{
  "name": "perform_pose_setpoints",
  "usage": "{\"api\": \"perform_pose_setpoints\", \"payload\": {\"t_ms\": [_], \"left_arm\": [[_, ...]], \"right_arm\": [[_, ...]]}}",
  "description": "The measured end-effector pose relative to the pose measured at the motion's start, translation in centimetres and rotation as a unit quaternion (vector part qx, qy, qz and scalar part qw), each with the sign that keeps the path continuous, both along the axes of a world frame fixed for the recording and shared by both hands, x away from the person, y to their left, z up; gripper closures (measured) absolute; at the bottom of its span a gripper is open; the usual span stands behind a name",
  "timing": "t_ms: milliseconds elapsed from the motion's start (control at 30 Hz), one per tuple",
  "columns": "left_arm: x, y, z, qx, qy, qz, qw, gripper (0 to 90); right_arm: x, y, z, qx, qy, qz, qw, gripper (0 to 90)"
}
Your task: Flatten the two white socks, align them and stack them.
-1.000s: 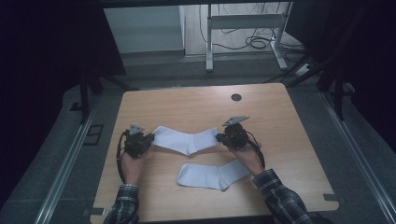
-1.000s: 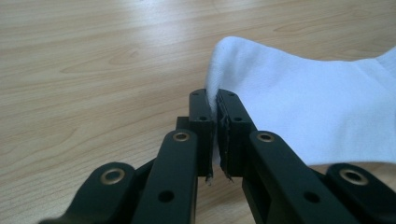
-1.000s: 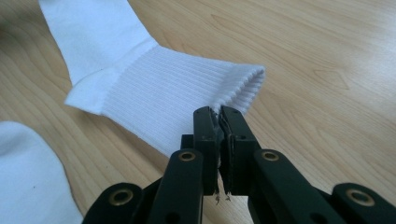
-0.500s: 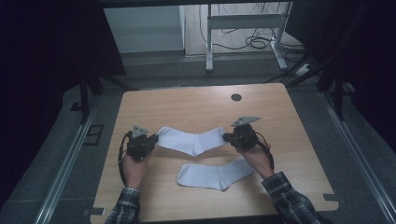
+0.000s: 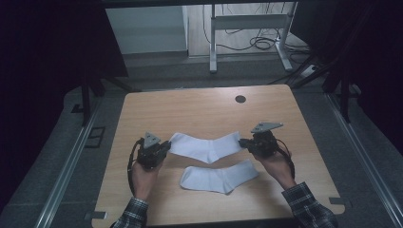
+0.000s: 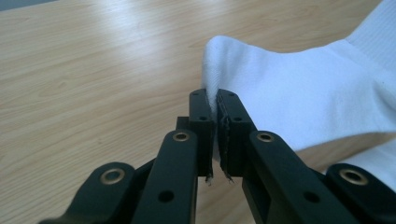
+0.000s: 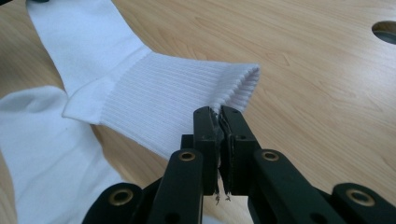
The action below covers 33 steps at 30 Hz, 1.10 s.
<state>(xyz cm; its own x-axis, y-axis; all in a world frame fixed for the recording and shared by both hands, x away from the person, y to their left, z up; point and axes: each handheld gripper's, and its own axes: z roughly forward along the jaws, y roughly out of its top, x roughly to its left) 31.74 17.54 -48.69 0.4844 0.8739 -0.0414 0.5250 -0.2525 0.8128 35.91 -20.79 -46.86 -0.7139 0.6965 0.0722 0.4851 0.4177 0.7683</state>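
- The left gripper point(image 5: 164, 146) sits at the left of the wooden counter point(image 5: 190, 107) in the high view, held in the person's left hand point(image 5: 142, 173), its grey three-cornered plate on top and a cable looping beside the wrist.
- Its jaws are pressed together on the smooth, rounded toe end of the upper white sock point(image 5: 206, 146); the left gripper view shows the cloth point(image 6: 299, 93) pinched between the two black jaws, with the fabric puckered just above them.
- The upper white sock stretches between the two grippers across the middle of the counter, sagging in a shallow V, with its heel bend at the low point.
- A second white sock point(image 5: 218, 178) lies flat on the counter just nearer the person, close under the held one; whether the two touch I cannot tell.
- The right gripper point(image 5: 243, 142), in the person's right hand point(image 5: 275, 164), is clamped on the ribbed cuff end of the upper sock; the right gripper view shows the cuff's edge point(image 7: 187, 93) caught between the closed jaws.
- A round dark hole point(image 5: 240, 99) lies in the counter's far side, well apart from the socks.
- Plaid sleeves show at the bottom edge.
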Motion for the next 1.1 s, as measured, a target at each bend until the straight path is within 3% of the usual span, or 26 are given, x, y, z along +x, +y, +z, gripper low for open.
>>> {"api": "perform_pose_setpoints", "payload": {"t_ms": [600,900,1100], "left_arm": [[-4.2,-2.8,-0.2,-0.003,0.003,-0.044,0.999,85.2],[-6.6,-3.2,-0.6,-0.01,0.014,-0.052,0.9985,85.1],[-8.2,-3.7,-1.1,-0.004,0.022,-0.057,0.9981,85.1]], "right_arm": [[-3.7,-3.9,-0.6,-0.004,0.016,0.008,0.9998,85.6],[-5.5,-4.5,-1.0,-0.009,0.024,0.021,0.9994,85.6],[-6.3,-4.7,-1.3,-0.018,0.032,0.028,0.9989,85.5]]}}
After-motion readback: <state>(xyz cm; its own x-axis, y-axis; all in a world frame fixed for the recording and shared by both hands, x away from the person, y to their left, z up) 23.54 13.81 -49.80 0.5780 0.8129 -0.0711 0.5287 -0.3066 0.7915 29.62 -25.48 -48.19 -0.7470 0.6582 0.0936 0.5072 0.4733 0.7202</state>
